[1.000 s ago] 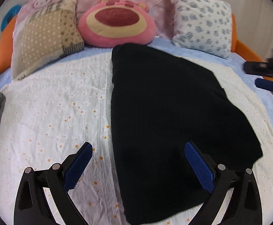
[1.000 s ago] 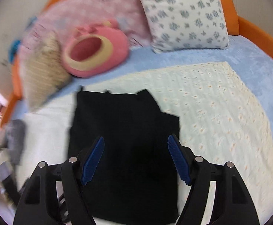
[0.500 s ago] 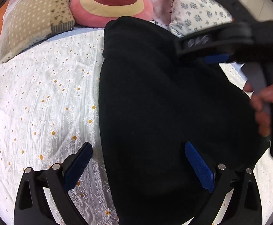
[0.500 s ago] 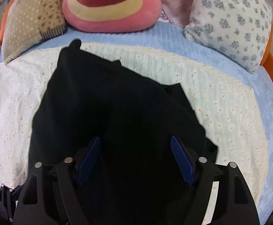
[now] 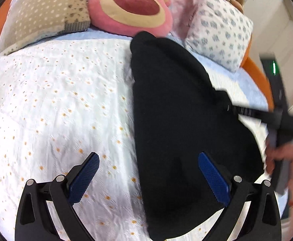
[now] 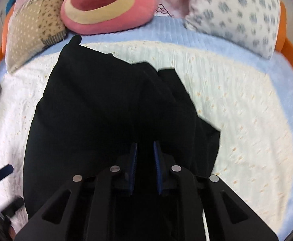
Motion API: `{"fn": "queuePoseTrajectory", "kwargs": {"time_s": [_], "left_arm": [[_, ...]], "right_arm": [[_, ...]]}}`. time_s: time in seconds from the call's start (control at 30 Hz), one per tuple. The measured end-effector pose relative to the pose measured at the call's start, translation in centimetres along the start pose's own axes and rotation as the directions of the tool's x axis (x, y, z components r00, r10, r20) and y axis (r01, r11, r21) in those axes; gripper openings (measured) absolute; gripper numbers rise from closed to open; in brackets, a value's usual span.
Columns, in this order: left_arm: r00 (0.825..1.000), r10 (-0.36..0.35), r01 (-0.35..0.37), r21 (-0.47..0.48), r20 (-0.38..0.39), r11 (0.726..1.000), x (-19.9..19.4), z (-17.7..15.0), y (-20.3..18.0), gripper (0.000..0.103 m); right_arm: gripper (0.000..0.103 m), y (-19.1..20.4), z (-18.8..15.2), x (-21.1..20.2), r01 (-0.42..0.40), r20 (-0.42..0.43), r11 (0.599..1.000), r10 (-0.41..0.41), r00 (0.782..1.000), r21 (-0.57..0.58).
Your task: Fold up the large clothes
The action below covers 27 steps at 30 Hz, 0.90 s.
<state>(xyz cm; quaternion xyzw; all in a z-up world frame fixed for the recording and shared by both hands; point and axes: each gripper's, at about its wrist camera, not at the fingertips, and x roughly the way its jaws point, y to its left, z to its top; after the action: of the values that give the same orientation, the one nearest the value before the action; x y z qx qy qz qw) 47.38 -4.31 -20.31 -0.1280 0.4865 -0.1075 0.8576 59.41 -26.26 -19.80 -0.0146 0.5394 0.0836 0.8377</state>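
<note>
We're working a black garment (image 5: 182, 124) lying on the daisy-print bedspread (image 5: 52, 104). Our left gripper (image 5: 148, 172) is hovering w/ jaws spread wide, gripping nothing: its left pad (image 5: 84, 178) is sitting over bare bedspread, its right pad (image 5: 213, 180) over the garment, so the cloth's left edge is running up btwn the two. Our right gripper (image 6: 144, 160) is sitting nearly closed, only a narrow gap btwn the blue pads (image 6: 133, 160), and a raised ridge of the garment (image 6: 98, 108) is running straight ahead from that gap; we can't tell if fabric is actually pinched. In the left wrist view, our right hand (image 5: 283, 160) is showing off to the right side, blurred. Ahead of both grippers, past the garment's far end: pink plush cushion (image 6: 106, 6), patchwork pillow (image 5: 44, 12) to its left, floral pillow (image 6: 239, 14) to its right.
</note>
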Motion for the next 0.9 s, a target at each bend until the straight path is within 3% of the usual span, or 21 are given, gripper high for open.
{"fn": "queuePoseTrajectory", "kwargs": {"time_s": [0.2, 0.33, 0.43, 0.57, 0.6, 0.67, 0.7, 0.8, 0.9], "left_arm": [[0.992, -0.114, 0.108, -0.108, -0.053, 0.988, 1.6, 2.5, 1.9, 0.1], [0.98, -0.156, 0.13, -0.197, -0.121, 0.972, 4.7, 2.5, 2.8, 0.1], [0.983, -0.15, 0.127, -0.196, -0.106, 0.972, 5.3, 2.3, 2.4, 0.1], [0.97, -0.217, 0.194, -0.187, -0.109, 0.963, 5.5, 2.7, 1.2, 0.1], [0.962, -0.25, 0.227, -0.194, -0.107, 0.954, 5.4, 2.9, 1.1, 0.1], [0.93, -0.349, 0.317, -0.228, -0.113, 0.92, 5.5, 2.9, 1.0, 0.1], [0.926, -0.36, 0.327, -0.232, -0.117, 0.916, 5.5, 3.0, 0.9, 0.1], [0.95, -0.279, 0.25, -0.193, -0.14, 0.949, 6.4, 3.4, 0.5, 0.1], [0.946, -0.284, 0.246, -0.224, -0.155, 0.943, 7.9, 3.8, 0.7, 0.1]], "right_arm": [[0.019, -0.3, -1.6, 0.8, -0.014, 0.091, 1.0, 0.012, 0.996, 0.018], [0.018, -2.2, -1.9, 1.1, -0.122, 0.112, 0.991, 0.114, 0.987, 0.062], [0.017, -2.9, -2.2, 1.2, -0.162, 0.133, 0.985, 0.153, 0.979, 0.058], [0.016, -2.9, -3.3, 1.3, -0.162, 0.208, 0.987, 0.156, 0.966, 0.009], [0.016, -3.1, -3.6, 1.4, -0.172, 0.224, 0.985, 0.167, 0.96, 0.007], [0.016, -3.6, -3.9, 1.5, -0.2, 0.247, 0.98, 0.192, 0.95, 0.007], [0.016, -3.8, -4.0, 1.5, -0.211, 0.251, 0.978, 0.202, 0.947, 0.007], [0.016, -4.5, -4.2, 1.6, -0.252, 0.261, 0.968, 0.24, 0.935, 0.014], [0.016, -4.7, -4.4, 1.6, -0.261, 0.267, 0.965, 0.248, 0.931, 0.014]]}}
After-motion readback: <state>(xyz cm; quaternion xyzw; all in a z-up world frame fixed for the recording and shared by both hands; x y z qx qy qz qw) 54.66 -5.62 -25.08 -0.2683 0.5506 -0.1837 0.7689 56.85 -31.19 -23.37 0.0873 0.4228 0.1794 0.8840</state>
